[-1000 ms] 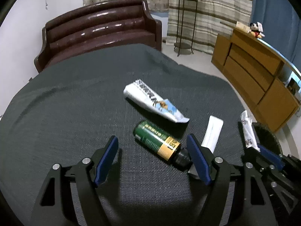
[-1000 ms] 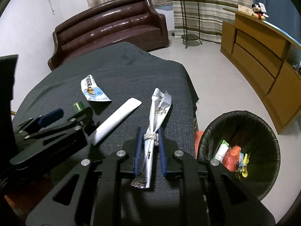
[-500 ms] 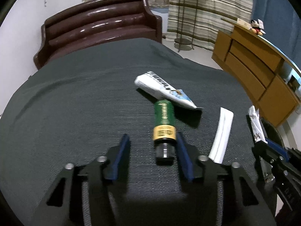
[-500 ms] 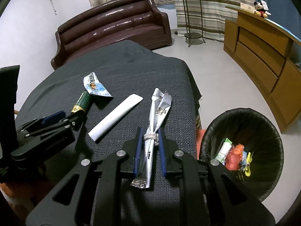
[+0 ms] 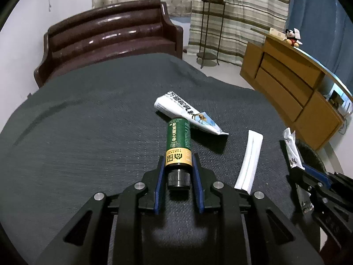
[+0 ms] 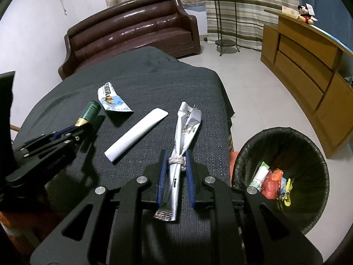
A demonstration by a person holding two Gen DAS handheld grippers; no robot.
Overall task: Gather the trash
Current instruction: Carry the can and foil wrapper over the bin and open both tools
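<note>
A green bottle [image 5: 178,137] with a gold band and black cap lies on the dark tablecloth [image 5: 88,121]. My left gripper [image 5: 178,161] has its jaws closing on it, and the blue pads press its gold band on both sides. The right wrist view shows that bottle [image 6: 89,113] in the left gripper [image 6: 81,128]. My right gripper [image 6: 175,154] is shut on a knotted white wrapper [image 6: 187,123], held over the table's right side. A black trash bin [image 6: 284,132] with some litter inside stands on the floor to its right.
A crumpled white and blue packet [image 5: 187,114] lies just beyond the bottle, and a flat white sachet [image 5: 250,159] lies between the grippers. Behind the table stands a brown leather sofa [image 5: 110,37]. A wooden cabinet [image 5: 286,84] runs along the right, past a plant stand [image 5: 211,28].
The left gripper's jaws came together from wide apart onto the green bottle, which turned to point straight away from the camera. The right gripper kept still with the wrapper.
</note>
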